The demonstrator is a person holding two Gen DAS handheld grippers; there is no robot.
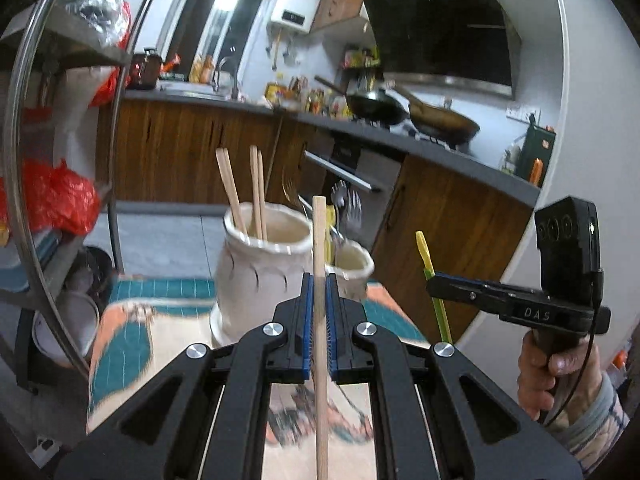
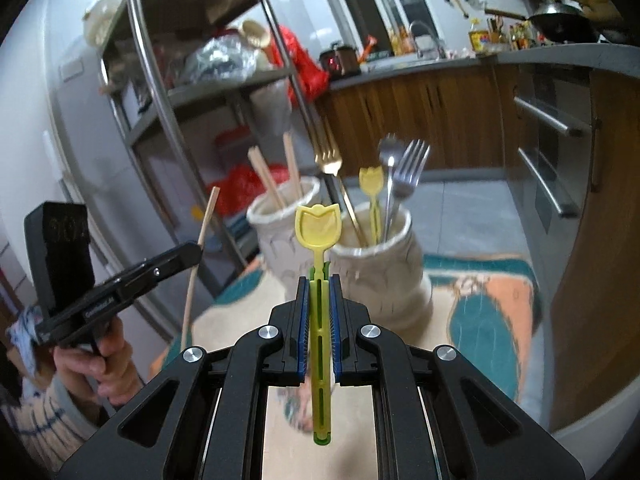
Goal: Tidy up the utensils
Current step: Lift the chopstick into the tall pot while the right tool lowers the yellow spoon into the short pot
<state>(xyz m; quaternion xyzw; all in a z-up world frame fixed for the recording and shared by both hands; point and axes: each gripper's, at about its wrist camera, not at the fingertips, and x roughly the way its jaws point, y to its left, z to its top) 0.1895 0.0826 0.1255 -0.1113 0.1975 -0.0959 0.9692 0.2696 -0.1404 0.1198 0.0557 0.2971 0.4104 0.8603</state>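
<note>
Kitchen at home, wood-fronted cabinets and a dark worktop behind, patterned cloth over the surface (image 2: 492, 300) in front. Left tongs (image 1: 319, 300) clamped on a single wooden chopstick (image 1: 319, 240), gripped about mid-length and standing upright, upper end clear above the blue pads, lower end running down out of view. Right tongs (image 2: 319, 300) pressed shut on a yellow-green plastic spoon (image 2: 318, 226) with a tulip-shaped head, handle slotted along its length, head up and just above the jaws. Both pieces carried raised over the surface, short of the holders; held vertically, most likely so each can be dropped end-first into a narrow mouth.

Beyond the tongs, two cream ceramic jars side by side, touching or nearly so. Taller jar (image 2: 280, 216) already bristling with wooden chopsticks (image 2: 292, 168); neighbouring jar (image 2: 376, 264) holding metal forks (image 2: 408, 168), a gold-toned fork (image 2: 329, 160) and a second yellow tulip spoon (image 2: 371, 180). Sorting by kind apparently under way: chopstick seemingly bound for the chopstick jar, spoon for the cutlery jar.

Further out, a metal shelving rack (image 2: 168, 92) crowded with bags and bowls, two woks (image 1: 408, 114) on the hob, an oven front below. Each handle gripped by a hand (image 1: 556, 376) in a striped sleeve.
</note>
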